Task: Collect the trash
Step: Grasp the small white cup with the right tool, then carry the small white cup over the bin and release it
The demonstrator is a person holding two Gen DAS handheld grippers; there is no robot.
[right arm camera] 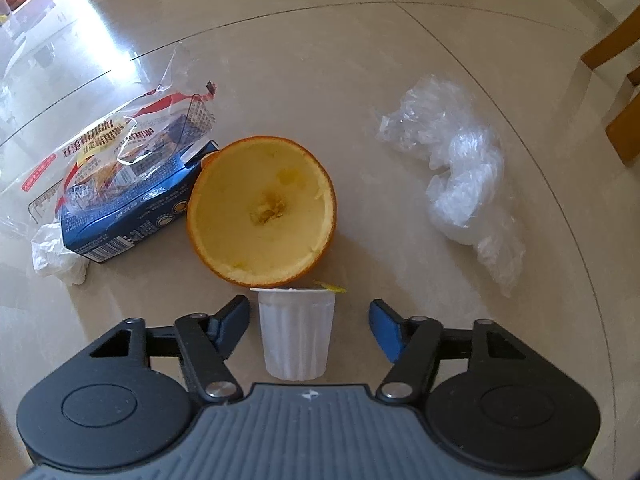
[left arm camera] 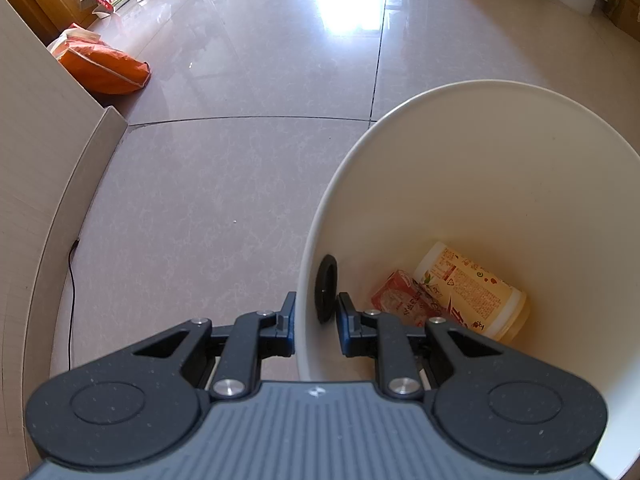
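In the left wrist view my left gripper (left arm camera: 316, 300) is shut on the near wall of a white bucket (left arm camera: 480, 92), one finger outside and one inside beside a black round fitting (left arm camera: 326, 294). A yellow labelled bottle (left arm camera: 472, 292) and a red packet (left arm camera: 400, 296) lie in the bucket. In the right wrist view my right gripper (right arm camera: 308, 306) is open around a small ribbed white cup (right arm camera: 296, 336). The left finger is close to the cup and the right finger stands well clear of it. Just beyond the cup sits a hollow orange peel half (right arm camera: 262, 210).
Left of the peel lie a blue carton (right arm camera: 132, 208), a clear snack bag (right arm camera: 112, 140) and a white tissue (right arm camera: 56, 256). Crumpled clear film (right arm camera: 460, 176) lies to the right, and wooden furniture (right arm camera: 624, 92) stands beyond. An orange bag (left arm camera: 104, 68) and a beige panel (left arm camera: 40, 160) are left of the bucket.
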